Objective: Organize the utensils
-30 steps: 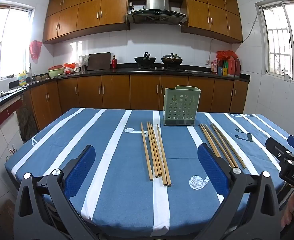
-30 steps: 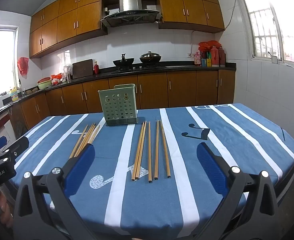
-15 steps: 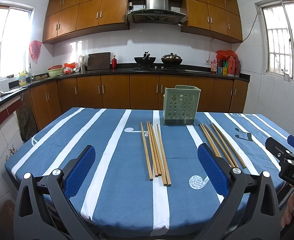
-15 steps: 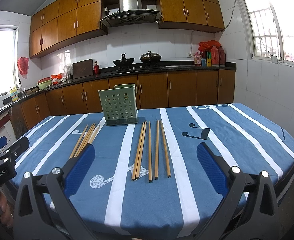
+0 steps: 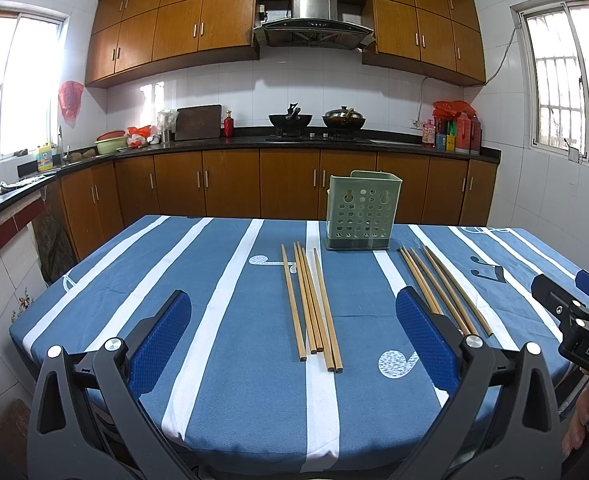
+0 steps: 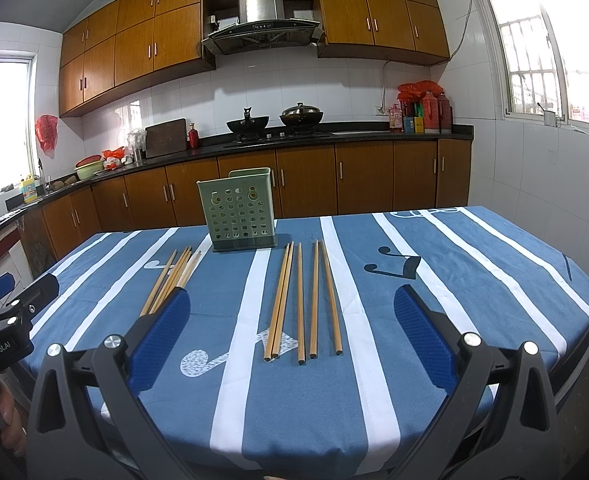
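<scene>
Kitchen, midday light: I hold my left gripper (image 5: 294,344) and my right gripper (image 6: 292,340) low over the near edge of the striped tabletop (image 5: 222,392), both with fingers spread wide and nothing between them. Straight ahead of the left gripper lies one bundle of chopsticks (image 5: 312,304), ends pointing toward me; a second set of chopsticks (image 6: 302,300) lies straight ahead of the right gripper, fanned slightly, with small gaps between some sticks. Beyond both, past the far tips, stands the green perforated holder (image 5: 359,212), upright, its opening facing up. Nothing is in it that I can see.

The step in hand, as I judge it, is the first pick. To do it well I would come down across the sticks, not along them, and close near their middle so they hang level rather than tipping. The loose, fanned set wants gathering first, or taking a few at a time, since thin round sticks may roll apart or slip. At the holder, I would swing them upright before lowering, clear of the rim.
</scene>
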